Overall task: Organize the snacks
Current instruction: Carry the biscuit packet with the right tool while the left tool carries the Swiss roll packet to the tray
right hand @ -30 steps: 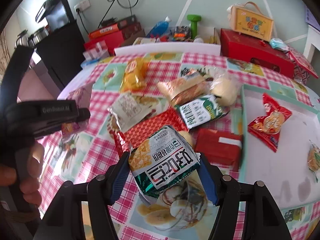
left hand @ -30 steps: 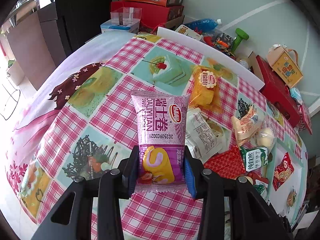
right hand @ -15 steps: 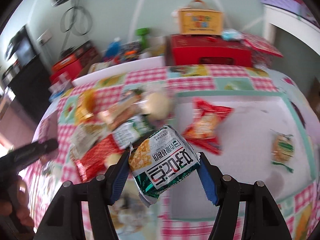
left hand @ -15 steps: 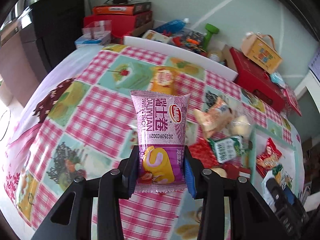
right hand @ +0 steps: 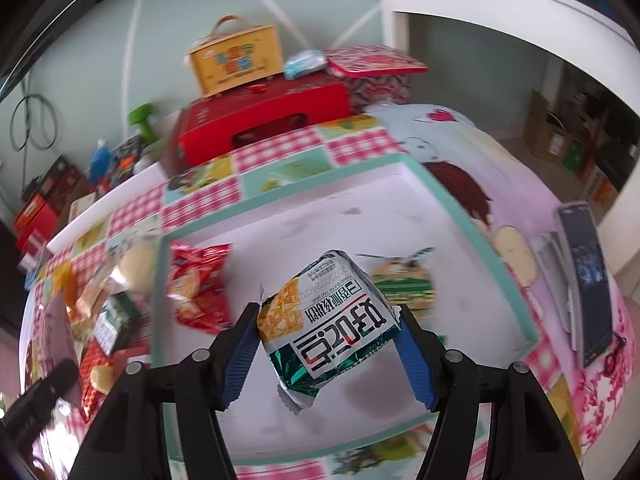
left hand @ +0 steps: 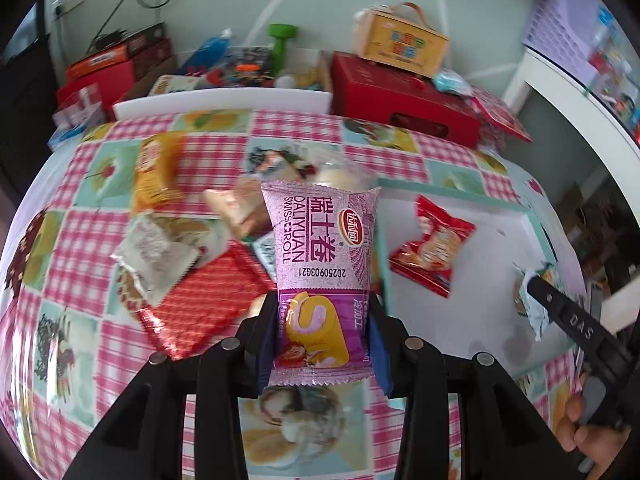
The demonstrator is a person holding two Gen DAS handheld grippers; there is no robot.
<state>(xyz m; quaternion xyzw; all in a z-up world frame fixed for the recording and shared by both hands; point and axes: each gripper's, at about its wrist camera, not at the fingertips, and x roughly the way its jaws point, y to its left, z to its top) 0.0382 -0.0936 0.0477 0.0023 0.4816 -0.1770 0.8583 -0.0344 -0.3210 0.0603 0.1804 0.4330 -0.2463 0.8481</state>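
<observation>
My left gripper (left hand: 323, 340) is shut on a purple Swiss-roll packet (left hand: 320, 256), held upright above the checked tablecloth at the left edge of the tray. My right gripper (right hand: 328, 344) is shut on a green and white snack bag (right hand: 332, 320), held over the white tray (right hand: 448, 196) with a mint-green rim. In the tray lie a red snack packet (right hand: 200, 280) and a green-striped packet (right hand: 404, 280) partly behind the held bag. In the left wrist view the same tray (left hand: 496, 216) shows the red packet (left hand: 434, 248), with the right gripper's black body (left hand: 576, 328) over its right part.
Several loose snacks lie left of the tray: an orange packet (left hand: 154, 172), a white packet (left hand: 158, 256), a red foil packet (left hand: 200, 300). Red boxes (right hand: 260, 120) and a yellow carton (right hand: 236, 60) stand at the table's back. A dark flat item (right hand: 588, 280) lies right of the tray.
Both grippers have swung to the right with their packets still held. The right one went from above the loose snacks to over the tray; the left one came up to the tray's left edge.
</observation>
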